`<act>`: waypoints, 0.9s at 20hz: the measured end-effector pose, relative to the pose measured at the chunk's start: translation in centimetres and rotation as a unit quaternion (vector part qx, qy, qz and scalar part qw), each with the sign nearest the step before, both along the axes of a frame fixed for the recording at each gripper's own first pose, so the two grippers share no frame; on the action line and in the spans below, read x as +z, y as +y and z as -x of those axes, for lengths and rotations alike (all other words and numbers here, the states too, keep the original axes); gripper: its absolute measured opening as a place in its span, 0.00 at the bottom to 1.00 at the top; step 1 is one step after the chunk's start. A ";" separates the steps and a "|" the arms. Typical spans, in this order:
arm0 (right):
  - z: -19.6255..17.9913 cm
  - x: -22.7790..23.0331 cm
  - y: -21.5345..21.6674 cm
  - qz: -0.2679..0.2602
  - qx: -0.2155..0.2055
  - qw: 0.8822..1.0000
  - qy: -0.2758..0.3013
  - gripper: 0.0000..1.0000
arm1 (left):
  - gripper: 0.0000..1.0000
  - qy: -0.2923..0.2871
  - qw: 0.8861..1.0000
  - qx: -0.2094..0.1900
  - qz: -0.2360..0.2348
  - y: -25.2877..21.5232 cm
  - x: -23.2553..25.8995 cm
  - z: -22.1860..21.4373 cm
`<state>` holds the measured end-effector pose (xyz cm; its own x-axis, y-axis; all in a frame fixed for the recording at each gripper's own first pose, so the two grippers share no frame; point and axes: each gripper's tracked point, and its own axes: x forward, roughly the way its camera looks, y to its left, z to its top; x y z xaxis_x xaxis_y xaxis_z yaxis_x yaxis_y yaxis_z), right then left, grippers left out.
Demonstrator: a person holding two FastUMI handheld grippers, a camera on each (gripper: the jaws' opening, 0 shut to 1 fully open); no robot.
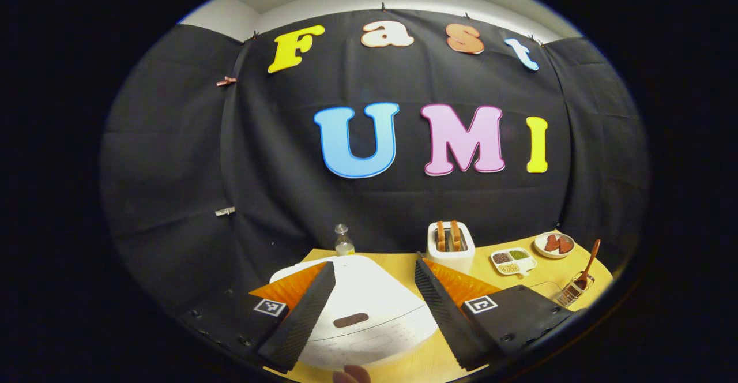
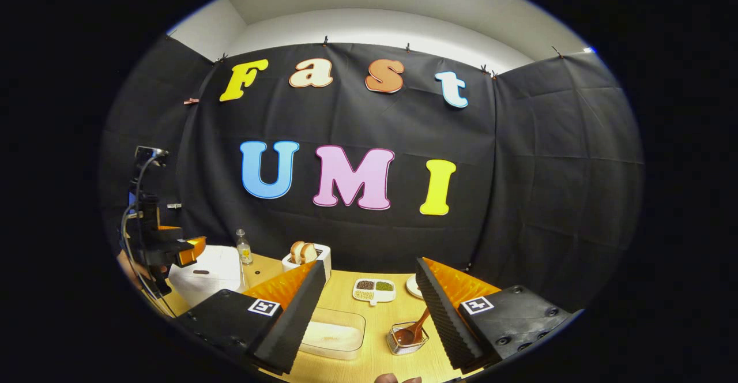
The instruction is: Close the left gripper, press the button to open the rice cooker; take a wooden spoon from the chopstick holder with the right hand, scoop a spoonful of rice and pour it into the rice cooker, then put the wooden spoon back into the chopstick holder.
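A white rice cooker (image 1: 363, 302) with its lid down and a dark oval button (image 1: 350, 320) on top sits between the spread fingers of my left gripper (image 1: 373, 273), which hangs open just above it. In the right gripper view the cooker (image 2: 204, 279) stands at the far left, with the left gripper (image 2: 187, 250) over it. My right gripper (image 2: 369, 273) is open above the table. Below it are a clear tub of rice (image 2: 333, 332) and a wire chopstick holder (image 2: 406, 340) with a wooden spoon (image 2: 416, 328) in it. The spoon (image 1: 587, 267) also stands at the far right in the left gripper view.
On the wooden table (image 2: 380, 314) stand a white toaster (image 1: 451, 244) with bread slices, a small bottle (image 1: 343, 241), a divided dish of grains (image 1: 512, 260) and a small plate (image 1: 554, 244). The black cloth wall closes the back. A fingertip (image 1: 351, 374) shows at the bottom edge.
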<state>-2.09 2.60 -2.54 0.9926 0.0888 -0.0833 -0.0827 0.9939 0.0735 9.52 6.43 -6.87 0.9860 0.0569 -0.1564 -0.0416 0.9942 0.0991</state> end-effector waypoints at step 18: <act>-1.8 -0.8 0.2 -0.004 0.012 1.000 0.003 0.98 | 0.96 -0.032 0.997 -0.069 0.034 -4.9 5.1 8.0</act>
